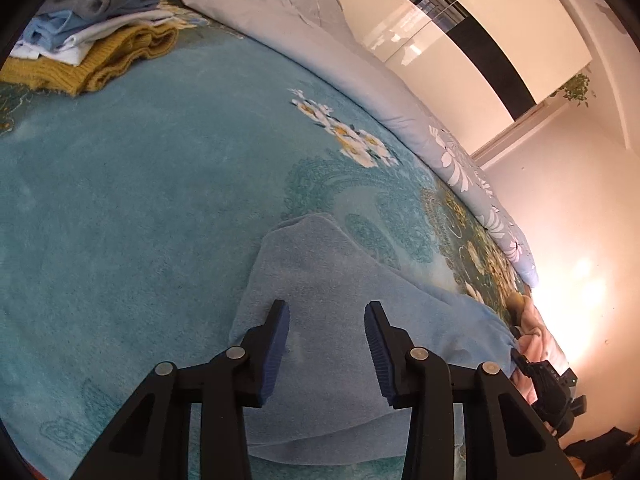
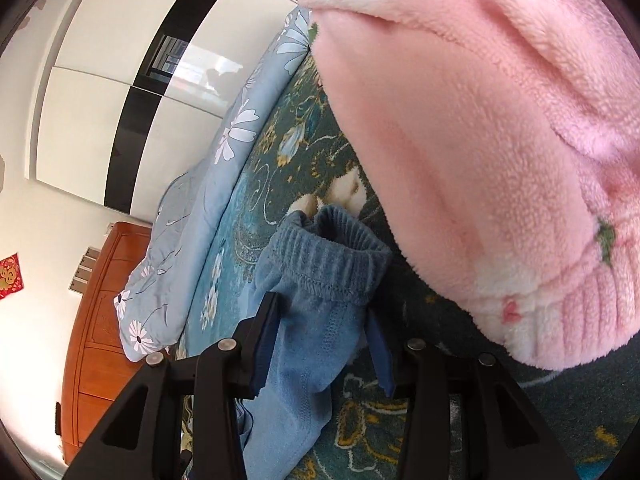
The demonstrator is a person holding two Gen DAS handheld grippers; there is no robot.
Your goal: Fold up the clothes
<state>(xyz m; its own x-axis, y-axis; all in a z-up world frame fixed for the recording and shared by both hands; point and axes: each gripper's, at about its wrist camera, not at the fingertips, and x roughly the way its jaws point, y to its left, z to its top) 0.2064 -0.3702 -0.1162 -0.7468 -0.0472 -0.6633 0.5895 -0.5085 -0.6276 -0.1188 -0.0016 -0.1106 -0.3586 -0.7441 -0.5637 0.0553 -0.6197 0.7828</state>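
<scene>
- Fleece, light blue: a garment (image 1: 320, 280) lies spread on the bed, over a teal floral blanket (image 1: 140, 200)
- Left tool (image 1: 326, 322) hovers over the flat part of this blue garment, its two blue-padded fingers (image 1: 276, 344) set well apart with nothing between them
- Right tool (image 2: 322, 322) sits at the garment's ribbed, elastic end (image 2: 332, 256); the cloth runs between its fingers, which look spread about as wide as the bunch of cloth, and I cannot tell whether they pinch it or merely straddle it
- From the left wrist view, the right tool (image 1: 544, 380) shows at the garment's far right edge, where the fabric gathers into folds
- A pink plush garment (image 2: 480, 140) with small red and green marks lies just beside the ribbed end, filling most of the right wrist view
- At the far left corner of the bed, a pile of clothes (image 1: 88, 36) holds a mustard knit, white and pale blue pieces, and a grey one on top
- A grey-blue duvet (image 1: 320, 40) with white flowers runs along the far side of the blanket
- Behind it stand a glossy white wardrobe (image 2: 112, 80) with a black stripe, and a wooden dresser (image 2: 104, 320)
</scene>
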